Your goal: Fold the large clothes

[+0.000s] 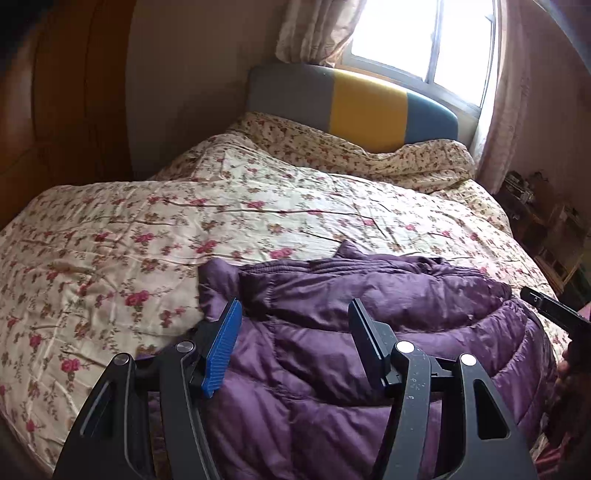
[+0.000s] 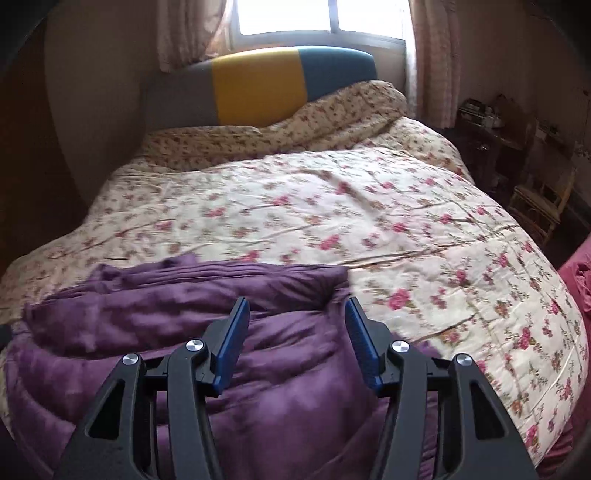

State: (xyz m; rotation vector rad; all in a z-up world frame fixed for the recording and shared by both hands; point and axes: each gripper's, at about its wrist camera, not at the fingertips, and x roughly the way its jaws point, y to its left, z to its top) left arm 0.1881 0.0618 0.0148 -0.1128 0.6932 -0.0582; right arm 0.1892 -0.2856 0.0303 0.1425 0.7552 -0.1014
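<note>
A bed fills both views, covered by a cream floral quilt (image 1: 221, 206) that spreads from the near edge back to the headboard (image 1: 354, 103), a padded panel in grey, yellow and blue stripes. Behind the headboard stands a bright window (image 1: 424, 37) with patterned curtains (image 1: 314, 29) on either side. To the right of the bed, against the wall, sits a dark cluttered shelf unit (image 2: 517, 147).

On the quilt, at the near end of the bed and far from the headboard, lies a purple quilted down jacket (image 1: 351, 350), rumpled, with one layer turned back across its upper part.

The left gripper (image 1: 293, 314) hangs just above the jacket's near-left part, its jaws spread with nothing between them and the pads clear of the fabric. The right gripper (image 2: 295, 310) hangs above the jacket's near-right part, likewise released and empty. In the left wrist view a dark part of the right gripper (image 1: 554, 310) shows at the right edge, beside the jacket.
</note>
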